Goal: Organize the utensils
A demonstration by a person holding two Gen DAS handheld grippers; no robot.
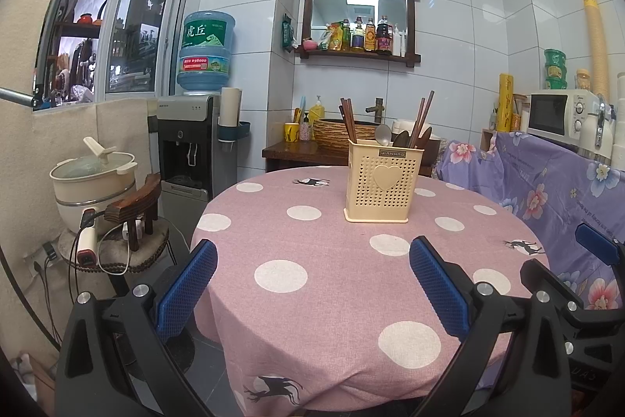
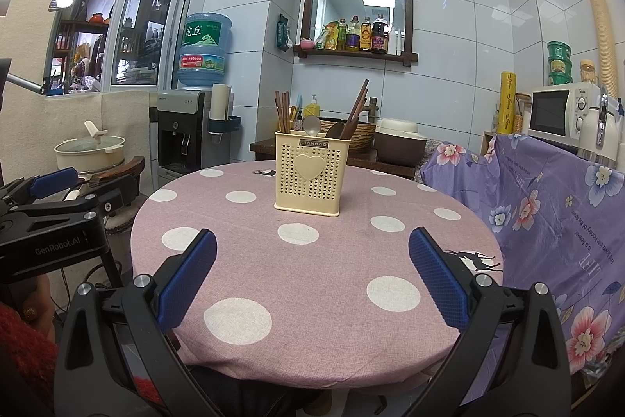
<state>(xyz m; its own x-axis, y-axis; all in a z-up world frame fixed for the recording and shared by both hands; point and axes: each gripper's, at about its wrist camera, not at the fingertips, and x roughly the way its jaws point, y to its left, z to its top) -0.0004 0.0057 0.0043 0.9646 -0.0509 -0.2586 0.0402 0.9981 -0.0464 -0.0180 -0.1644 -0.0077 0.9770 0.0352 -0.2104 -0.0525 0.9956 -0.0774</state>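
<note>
Both claws — left claw (image 1: 312, 284) and right claw (image 2: 312, 274) — hung spread, empty; approaching the utensil holder (image 2: 307, 174) squarely seemed wisest — chopsticks (image 2: 282, 114) first.

Left tongs (image 1: 312, 276): jaws spread wide, nothing between the blue pads (image 1: 187, 290). Right tongs (image 2: 312, 270): jaws likewise wide apart, empty, level beside the left.

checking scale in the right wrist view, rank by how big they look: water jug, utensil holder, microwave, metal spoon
1. Utensil holder, largest, though it is nearest the camera.
2. Microwave and water jug look about alike; I would not rank them.
3. Metal spoon, smallest; only its bowl shows above the holder.
</note>
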